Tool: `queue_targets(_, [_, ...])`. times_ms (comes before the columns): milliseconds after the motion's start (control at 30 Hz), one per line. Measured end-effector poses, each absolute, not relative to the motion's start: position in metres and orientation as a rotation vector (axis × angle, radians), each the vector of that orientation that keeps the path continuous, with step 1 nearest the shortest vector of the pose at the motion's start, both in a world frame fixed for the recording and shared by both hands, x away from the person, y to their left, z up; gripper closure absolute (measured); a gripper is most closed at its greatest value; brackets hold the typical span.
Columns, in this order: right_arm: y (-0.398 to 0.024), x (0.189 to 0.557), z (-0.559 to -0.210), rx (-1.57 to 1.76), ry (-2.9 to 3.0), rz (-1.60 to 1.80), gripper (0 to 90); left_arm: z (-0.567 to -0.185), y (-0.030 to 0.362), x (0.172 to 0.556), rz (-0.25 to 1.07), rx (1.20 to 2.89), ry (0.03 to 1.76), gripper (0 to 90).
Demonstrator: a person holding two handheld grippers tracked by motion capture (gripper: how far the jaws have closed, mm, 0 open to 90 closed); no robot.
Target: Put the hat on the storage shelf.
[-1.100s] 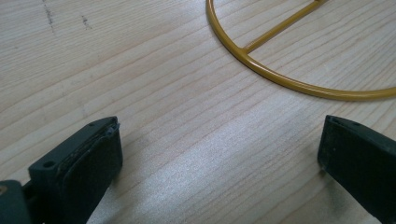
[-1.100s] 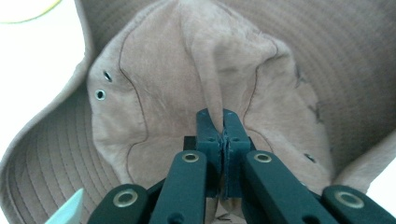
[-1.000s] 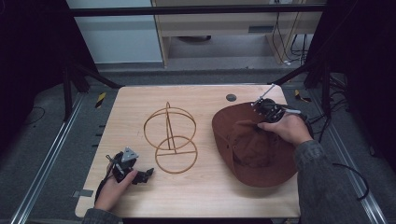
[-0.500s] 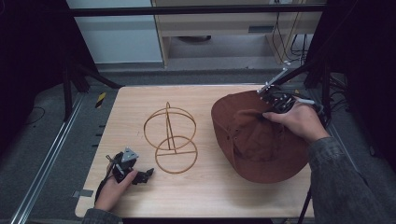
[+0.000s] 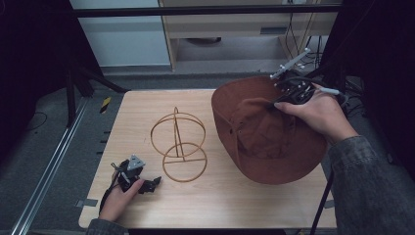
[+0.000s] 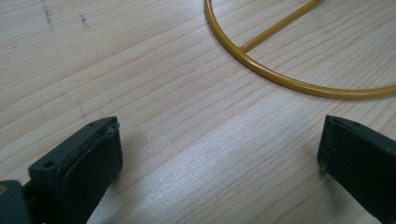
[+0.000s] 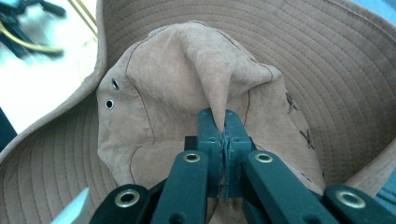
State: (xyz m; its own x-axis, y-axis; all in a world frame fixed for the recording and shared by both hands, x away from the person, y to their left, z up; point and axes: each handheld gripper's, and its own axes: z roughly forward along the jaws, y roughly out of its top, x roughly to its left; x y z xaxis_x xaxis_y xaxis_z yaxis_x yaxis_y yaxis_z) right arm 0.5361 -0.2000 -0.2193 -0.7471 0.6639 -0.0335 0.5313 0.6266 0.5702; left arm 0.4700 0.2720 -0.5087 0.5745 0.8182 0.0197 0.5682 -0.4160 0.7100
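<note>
A: Fingers first. Right gripper view: the right gripper (image 7: 223,122) has its jaws pressed together on a pinched fold of the brown hat (image 7: 187,93), crown fabric drawn up into a peak at frame centre. Brim rings fill the upper and right parts; two eyelets sit at left centre.

B: And the other gripper view?

A: Left gripper view: the left gripper (image 6: 219,154) has jaws wide apart at lower left and lower right, nothing between them but bare wooden table (image 6: 140,70). A curve of the gold wire stand (image 6: 280,79) crosses the upper right.

B: High view?

A: Hat (image 5: 266,137) at right centre, hanging tilted from the right gripper (image 5: 289,93) at upper right, its low edge over the table's right side. Wire stand (image 5: 178,147) at centre, apart from the hat. Left gripper (image 5: 149,183) low at lower left, near the stand's base ring.
</note>
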Motion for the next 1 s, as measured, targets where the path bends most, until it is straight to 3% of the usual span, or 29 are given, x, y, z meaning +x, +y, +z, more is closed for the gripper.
queue_targets(467, [-0.173, 0.521, -0.170, 0.861, 2.546, 0.938, 88.8, -0.509, 0.272, 0.470, 0.483, 2.139, 1.100, 0.0])
queue_targets(1000, [-0.147, 0.518, -0.147, 0.797, 2.522, 0.997, 88.8, -0.509, 0.272, 0.470, 0.483, 2.140, 1.099, 0.0])
